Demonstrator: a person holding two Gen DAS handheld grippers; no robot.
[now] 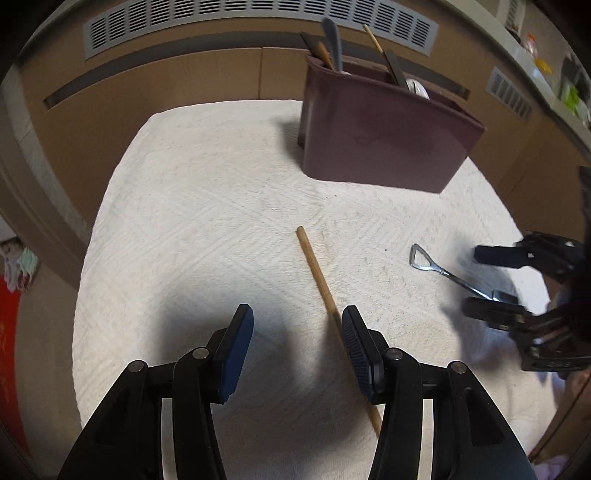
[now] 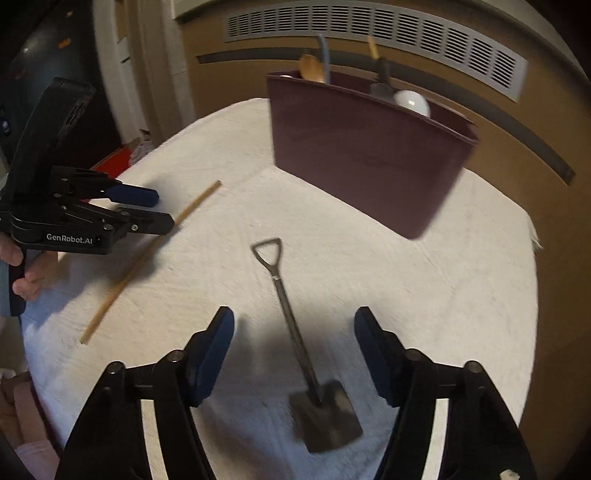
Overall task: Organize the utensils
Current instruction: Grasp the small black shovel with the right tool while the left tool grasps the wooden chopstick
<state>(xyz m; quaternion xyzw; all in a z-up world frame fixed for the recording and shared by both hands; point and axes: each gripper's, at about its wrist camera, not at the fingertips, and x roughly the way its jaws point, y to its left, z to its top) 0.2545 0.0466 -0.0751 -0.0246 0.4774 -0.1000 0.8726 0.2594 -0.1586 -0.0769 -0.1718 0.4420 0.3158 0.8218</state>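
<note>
A wooden chopstick (image 1: pixel 317 273) lies on the white cloth (image 1: pixel 203 221). Its near part runs under the right finger of my left gripper (image 1: pixel 297 314), which is open and holds nothing. A small metal shovel-shaped spoon (image 2: pixel 325 417) lies flat between the fingers of my right gripper (image 2: pixel 294 314), whose pads stand apart from it, so it is open. The dark maroon utensil holder (image 1: pixel 380 140) stands at the back with several utensils upright in it. In the right wrist view the left gripper (image 2: pixel 155 206) hovers over the chopstick (image 2: pixel 147 251). The left wrist view shows the right gripper (image 1: pixel 476 282) around the spoon (image 1: pixel 419 256).
The cloth (image 2: pixel 424 295) covers a rounded table that drops off at the left and right. Behind the holder (image 2: pixel 362 158) runs a brown panel with a grey vent grille (image 2: pixel 369 29). A person's hand (image 2: pixel 22 273) holds the left gripper's handle.
</note>
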